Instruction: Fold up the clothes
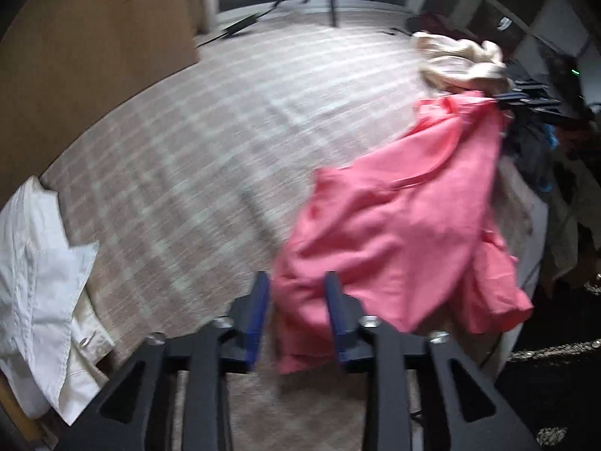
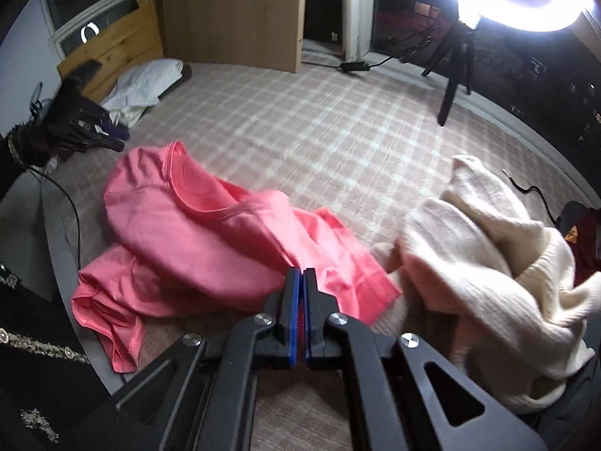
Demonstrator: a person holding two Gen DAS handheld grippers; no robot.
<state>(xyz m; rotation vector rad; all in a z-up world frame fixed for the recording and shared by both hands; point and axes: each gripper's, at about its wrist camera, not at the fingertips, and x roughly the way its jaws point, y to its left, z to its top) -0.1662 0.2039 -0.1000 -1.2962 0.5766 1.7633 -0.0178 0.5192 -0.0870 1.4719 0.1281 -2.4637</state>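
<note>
Pinching the pink shirt (image 2: 210,233), right gripper (image 2: 301,274) lifts its hem.

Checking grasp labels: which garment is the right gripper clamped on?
The pink T-shirt; the right gripper pinches its edge, while the cream sweater lies untouched alongside.

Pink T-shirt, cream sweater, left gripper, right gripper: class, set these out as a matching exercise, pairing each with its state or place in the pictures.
Things:
1. pink T-shirt
2. cream sweater
3. left gripper
4. right gripper

States:
A. fingers apart
B. heaped on the bed, untouched
C. fingers shut on cloth
D. spread crumpled on the checked bedcover, one edge pinched

Pairs: 1-D, 2-B, 3-A, 4-C
</note>
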